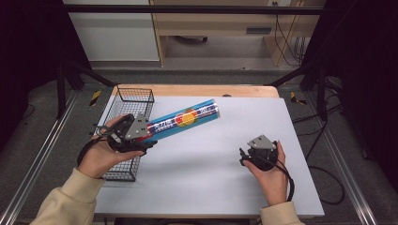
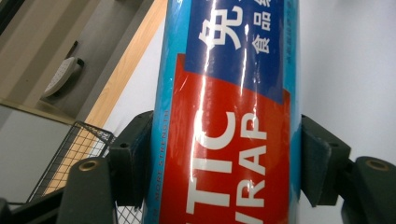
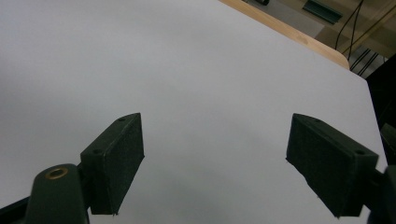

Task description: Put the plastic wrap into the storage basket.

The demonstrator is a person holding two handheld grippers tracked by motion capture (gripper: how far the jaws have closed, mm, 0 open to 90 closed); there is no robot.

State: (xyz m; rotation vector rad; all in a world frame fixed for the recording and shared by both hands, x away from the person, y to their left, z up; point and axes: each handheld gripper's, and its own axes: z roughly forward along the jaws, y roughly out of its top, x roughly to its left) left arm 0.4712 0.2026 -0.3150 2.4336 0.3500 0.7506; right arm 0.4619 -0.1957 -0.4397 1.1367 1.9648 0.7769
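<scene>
A: What's the biggest thing there?

B: The desk, covered by a pale grey sheet with a strip of wood showing along the far edge. A person's 2 forearms in cream sleeves come in from the near side.

A: And on it?

B: A black wire basket sits at the left edge of the desk, running from the far left corner toward the person. In the left gripper view a corner of its mesh shows at the lower left.

A: What about the long blue thing?

B: That's a tube of plastic wrap, blue with a red and orange label. It is held up off the desk at a slant, its far end pointing up and to the right, its near end just beside the basket's right rim. Up close you can read white letters on a red panel, with a dark blue panel above it.

A: Who has hold of it?

B: The left tongs. The 2 black jaws are pressed against either side of the tube near its lower end.

A: And the other hand?

B: The right tongs hover low over the bare sheet at the right of the desk, well apart from the tube. The jaws stand wide apart with nothing between them.
</scene>
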